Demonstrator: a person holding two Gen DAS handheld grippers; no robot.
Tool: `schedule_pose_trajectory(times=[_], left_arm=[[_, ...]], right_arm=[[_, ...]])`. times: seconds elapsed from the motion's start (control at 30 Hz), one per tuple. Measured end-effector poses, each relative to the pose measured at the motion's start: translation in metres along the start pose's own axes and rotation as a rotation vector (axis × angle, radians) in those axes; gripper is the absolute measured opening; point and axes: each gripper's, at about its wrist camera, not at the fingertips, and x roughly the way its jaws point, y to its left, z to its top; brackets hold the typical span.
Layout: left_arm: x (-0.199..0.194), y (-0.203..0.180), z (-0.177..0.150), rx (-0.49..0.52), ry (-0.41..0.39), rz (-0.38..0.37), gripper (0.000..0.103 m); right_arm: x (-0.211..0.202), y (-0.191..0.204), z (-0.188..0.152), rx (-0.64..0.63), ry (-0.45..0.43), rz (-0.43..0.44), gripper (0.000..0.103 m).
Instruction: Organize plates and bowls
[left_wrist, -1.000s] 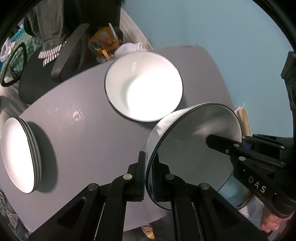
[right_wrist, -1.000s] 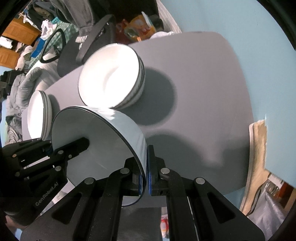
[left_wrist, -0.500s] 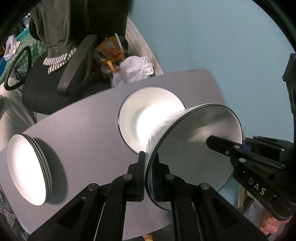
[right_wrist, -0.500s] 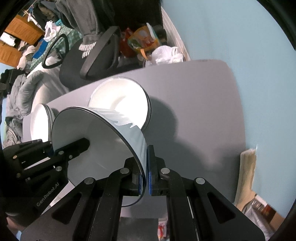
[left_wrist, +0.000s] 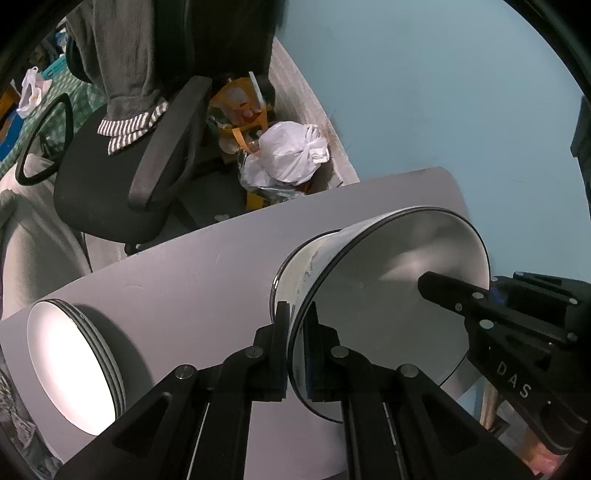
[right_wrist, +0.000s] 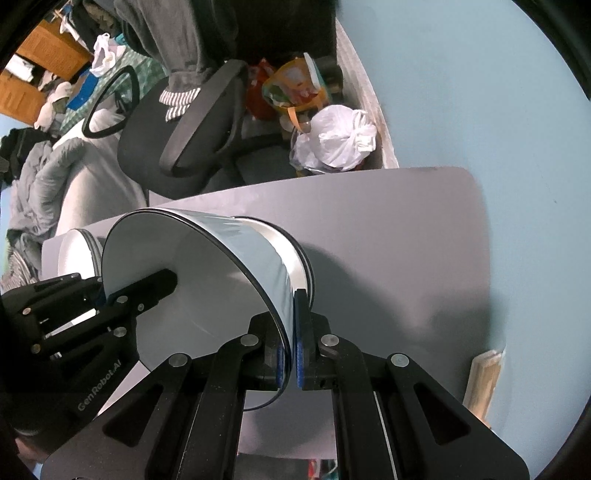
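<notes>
Both tongs, left (left_wrist: 298, 347) and right (right_wrist: 290, 345), are clamped on opposite rims of one bowl (left_wrist: 388, 325), carried directly over the bowl stack (left_wrist: 291, 266). Plates (left_wrist: 74, 365) sit at nine o'clock on the counter (left_wrist: 192, 273). Next likely: lowering level to nest it.

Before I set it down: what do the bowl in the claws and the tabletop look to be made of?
Bowl: probably glazed ceramic or enamelled metal, I can't tell which; glossy white with a thin dark rim, its outer wall mirroring the blue room. Tabletop: likely matte grey laminate or painted board; flat, even colour, soft shadows, faint scuffs, rounded corner.
</notes>
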Motion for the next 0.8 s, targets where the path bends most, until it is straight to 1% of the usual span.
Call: schedule_pose_trajectory(times=[0.1,0.3,0.6,0.8], left_arm=[[0.007,0.001,0.001,-0.004,0.015,0.007,0.007],[0.02,0.004,0.002,-0.018,0.051,-0.009,0.008],[0.024,-0.001,0.004,0.007,0.065,0.002,0.008],[0.031,0.001,0.003,0.005,0.091,-0.015,0.008]], right_arm=[[0.006,0.001,0.006,-0.01,0.014,-0.01,0.005],[0.017,0.0,0.011,-0.015,0.042,-0.027,0.005],[0.023,-0.004,0.014,-0.008,0.061,-0.028,0.005],[0.026,-0.006,0.014,-0.002,0.082,-0.025,0.005]])
